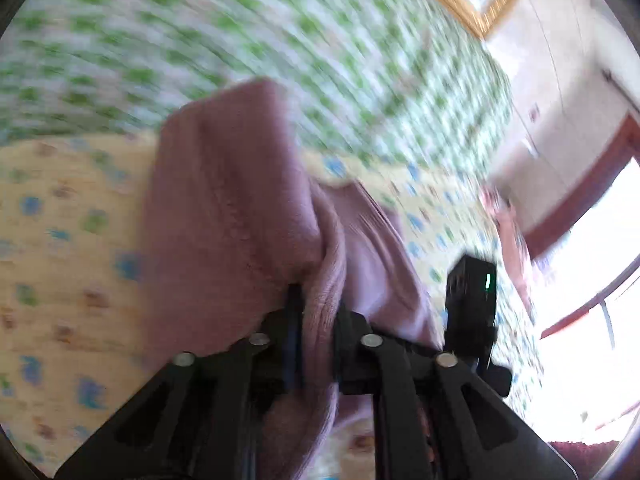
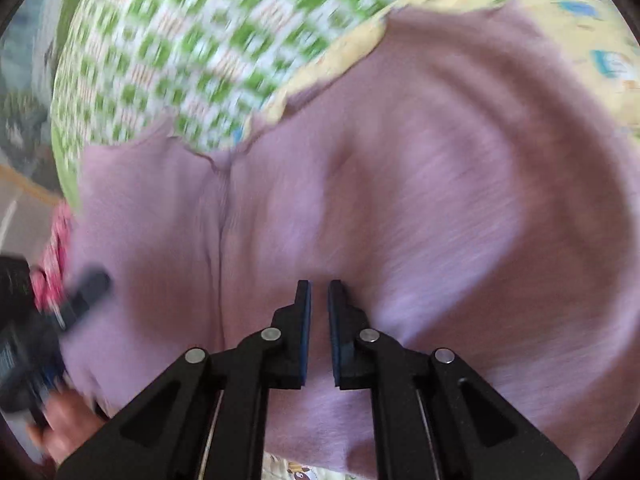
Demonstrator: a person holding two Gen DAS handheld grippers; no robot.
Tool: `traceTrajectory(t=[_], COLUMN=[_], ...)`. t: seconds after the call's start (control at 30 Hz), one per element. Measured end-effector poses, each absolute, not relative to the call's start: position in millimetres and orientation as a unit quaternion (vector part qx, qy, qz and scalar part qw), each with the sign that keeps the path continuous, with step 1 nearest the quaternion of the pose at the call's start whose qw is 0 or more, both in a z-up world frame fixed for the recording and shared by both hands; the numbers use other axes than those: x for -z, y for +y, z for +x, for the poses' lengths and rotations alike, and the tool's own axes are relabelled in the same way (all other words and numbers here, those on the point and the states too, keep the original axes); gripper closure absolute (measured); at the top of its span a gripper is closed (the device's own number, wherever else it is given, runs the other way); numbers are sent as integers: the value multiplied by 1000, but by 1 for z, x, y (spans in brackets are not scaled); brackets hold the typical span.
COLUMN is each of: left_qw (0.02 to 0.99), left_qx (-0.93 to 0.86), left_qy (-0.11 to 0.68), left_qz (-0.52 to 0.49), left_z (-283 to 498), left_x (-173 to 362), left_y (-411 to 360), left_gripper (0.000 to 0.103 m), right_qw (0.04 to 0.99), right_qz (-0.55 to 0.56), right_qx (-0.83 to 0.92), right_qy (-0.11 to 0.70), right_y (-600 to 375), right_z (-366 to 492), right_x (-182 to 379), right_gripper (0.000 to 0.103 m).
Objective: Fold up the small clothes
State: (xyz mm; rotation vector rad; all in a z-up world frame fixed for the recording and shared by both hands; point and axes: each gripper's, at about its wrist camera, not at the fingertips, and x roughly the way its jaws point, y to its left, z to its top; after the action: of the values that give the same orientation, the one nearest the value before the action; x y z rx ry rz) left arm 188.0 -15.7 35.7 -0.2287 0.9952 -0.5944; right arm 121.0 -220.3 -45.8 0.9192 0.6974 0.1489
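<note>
- Your left gripper (image 1: 318, 312) was clamped on a bunched fold of the mauve garment (image 1: 224, 200), lifted off the bed.
- From that grip the cloth ran up and away, its long axis toward the green checked sheet (image 1: 280, 40).
- Your right gripper (image 2: 319, 296) stood nearly closed just above the garment (image 2: 400, 200); I could not tell whether its pads pinched any cloth.
- The garment's far edge lay on the yellow printed blanket (image 2: 580, 8).
- Open bedding stretched beyond that edge; both views were blurred.
</note>
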Motion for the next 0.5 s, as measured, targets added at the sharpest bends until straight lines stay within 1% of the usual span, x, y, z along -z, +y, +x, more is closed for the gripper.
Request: traceTrajectory(t=[0.03,0.1,0.13,0.17,0.23,0.27,0.3,0.33,0.4,0.43,0.5], left_qw=[820,797,788,777,771,773,778,784,796,805,825], left_qx=[292,303,306,318,348,355,357,357,339,320,273], left_qy=[481,510,522,529,517,511,503,493,485,485,485], left_qz=[-108,-113,-115,-124,-130,-125,-120,-122,-126,-124,-102], left_z=[189,190,188,183,166,158,148,139,128,123,114], left_x=[-26,-3,4,7,0,-5,-11,-17,-22,-20,-15], left_y=[-29,-49,-53,-55,-52,-48,-41,-31,-8,4,31], left_gripper=[75,73,70,67,61,57,56,55,50,46,45], right_qw=[829,817,809,802,797,798,800,804,812,814,818], right_qz=[452,477,491,504,512,514,511,505,491,484,471], right_qx=[-65,-63,-69,-78,-90,-98,-104,-108,-118,-121,-127], right_qy=[323,318,315,311,305,300,296,295,294,296,304], right_y=[-232,-245,-251,-255,-257,-257,-254,-252,-244,-241,-233], right_z=[118,114,112,111,110,109,110,109,110,112,117], right_x=[47,50,53,55,55,54,51,48,39,36,30], right_gripper=[92,88,87,84,76,68,59,55,40,38,36])
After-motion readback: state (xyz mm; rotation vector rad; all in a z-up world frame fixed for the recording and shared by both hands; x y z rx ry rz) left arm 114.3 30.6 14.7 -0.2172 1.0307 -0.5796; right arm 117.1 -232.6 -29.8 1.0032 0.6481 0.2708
